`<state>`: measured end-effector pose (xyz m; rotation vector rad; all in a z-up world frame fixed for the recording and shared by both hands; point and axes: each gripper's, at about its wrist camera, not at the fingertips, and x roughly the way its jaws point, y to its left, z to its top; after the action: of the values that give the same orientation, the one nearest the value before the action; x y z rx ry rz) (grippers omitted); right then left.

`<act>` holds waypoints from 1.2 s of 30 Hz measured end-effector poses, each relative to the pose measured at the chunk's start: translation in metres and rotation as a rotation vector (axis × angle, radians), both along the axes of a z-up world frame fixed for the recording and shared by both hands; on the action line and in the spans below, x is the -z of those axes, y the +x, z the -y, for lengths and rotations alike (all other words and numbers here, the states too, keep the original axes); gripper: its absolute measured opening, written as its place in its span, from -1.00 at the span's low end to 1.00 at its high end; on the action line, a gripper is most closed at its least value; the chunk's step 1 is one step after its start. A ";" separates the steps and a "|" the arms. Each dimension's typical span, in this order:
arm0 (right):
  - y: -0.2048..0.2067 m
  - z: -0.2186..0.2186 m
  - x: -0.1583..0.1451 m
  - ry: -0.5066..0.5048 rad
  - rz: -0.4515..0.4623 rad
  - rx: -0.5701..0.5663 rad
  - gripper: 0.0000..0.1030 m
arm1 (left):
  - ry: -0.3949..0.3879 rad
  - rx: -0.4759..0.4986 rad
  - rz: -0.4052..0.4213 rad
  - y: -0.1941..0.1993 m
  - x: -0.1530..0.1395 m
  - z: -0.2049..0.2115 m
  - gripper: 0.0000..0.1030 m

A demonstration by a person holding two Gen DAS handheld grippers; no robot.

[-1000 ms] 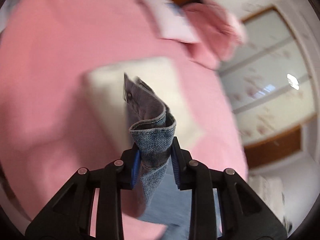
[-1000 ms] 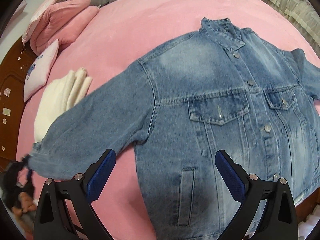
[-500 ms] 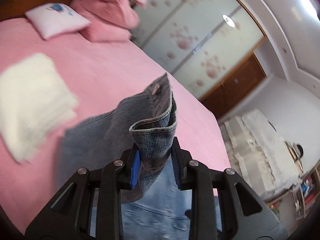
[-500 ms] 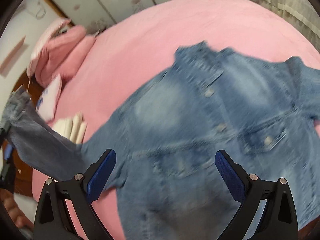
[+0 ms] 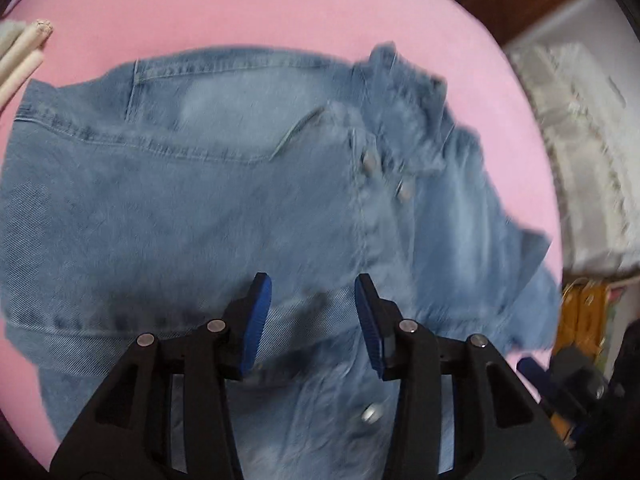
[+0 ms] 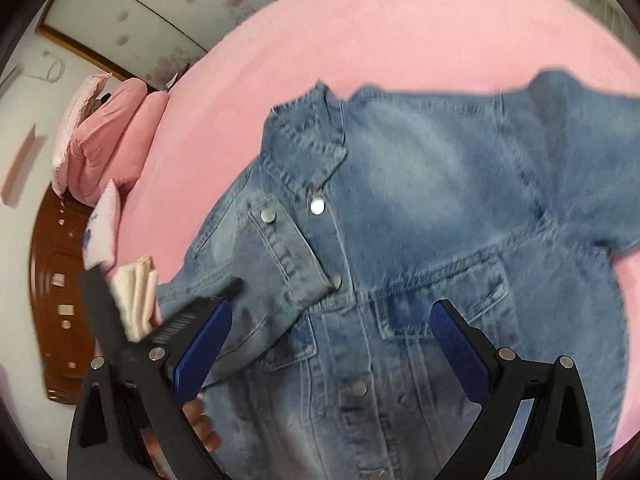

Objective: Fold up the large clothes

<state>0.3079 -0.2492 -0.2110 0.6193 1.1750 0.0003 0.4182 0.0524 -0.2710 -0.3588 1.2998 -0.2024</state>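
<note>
Jacket is lying buttoned-side up on the bed, one sleeve seemingly crossing its chest for folding; you're holding your left gripper and right gripper unclenched, gripping nothing.

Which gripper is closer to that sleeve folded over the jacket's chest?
Left. The left gripper hangs open right over the folded sleeve, its tip by the sleeve in the right view. The right gripper is open farther back, over the jacket.

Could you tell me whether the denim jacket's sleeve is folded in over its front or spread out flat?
Folded in: on the denim jacket, one sleeve lies across the chest, its cuff near the button placket.
</note>
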 end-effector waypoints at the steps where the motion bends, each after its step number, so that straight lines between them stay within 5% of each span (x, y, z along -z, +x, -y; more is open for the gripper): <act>1: 0.000 -0.001 0.007 0.007 -0.022 -0.018 0.96 | -0.015 0.003 0.019 -0.010 -0.005 -0.001 -0.10; 3: 0.003 -0.012 0.018 -0.010 -0.064 -0.083 0.96 | -0.038 -0.019 0.041 -0.029 -0.013 -0.016 0.36; 4: 0.006 -0.019 0.024 -0.027 -0.076 -0.127 0.96 | -0.033 -0.039 0.043 -0.039 -0.016 -0.027 0.41; 8: 0.020 -0.056 0.042 -0.111 -0.014 -0.292 0.89 | 0.089 -0.118 0.002 -0.084 -0.023 -0.101 0.43; 11: 0.040 -0.081 0.065 -0.201 -0.015 -0.377 0.44 | 0.189 -0.163 -0.052 -0.101 -0.009 -0.131 0.43; 14: 0.059 -0.102 0.083 -0.287 -0.023 -0.430 0.38 | 0.244 -0.203 -0.109 -0.112 0.005 -0.160 0.43; 15: 0.063 -0.108 0.086 -0.295 -0.012 -0.445 0.16 | 0.261 -0.229 -0.126 -0.114 0.011 -0.169 0.43; 17: 0.067 -0.120 0.089 -0.346 -0.018 -0.491 0.01 | 0.267 -0.277 -0.150 -0.117 0.017 -0.185 0.43; 18: 0.067 -0.128 0.089 -0.393 -0.019 -0.525 -0.22 | 0.261 -0.295 -0.157 -0.119 0.017 -0.193 0.43; 24: 0.051 -0.151 0.064 -0.492 0.082 -0.649 -0.43 | 0.236 -0.332 -0.160 -0.114 0.025 -0.200 0.43; 32: 0.030 -0.125 -0.015 -0.664 0.253 -0.495 -0.43 | 0.238 -0.331 -0.157 -0.110 0.029 -0.186 0.28; 36: 0.030 -0.077 -0.019 -0.674 0.157 -0.350 -0.43 | 0.169 -0.389 -0.158 -0.103 0.028 -0.191 0.08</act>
<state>0.3375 -0.1725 -0.1923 -0.1796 1.0337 -0.0473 0.3153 0.2435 -0.2989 -0.4823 1.3639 0.2673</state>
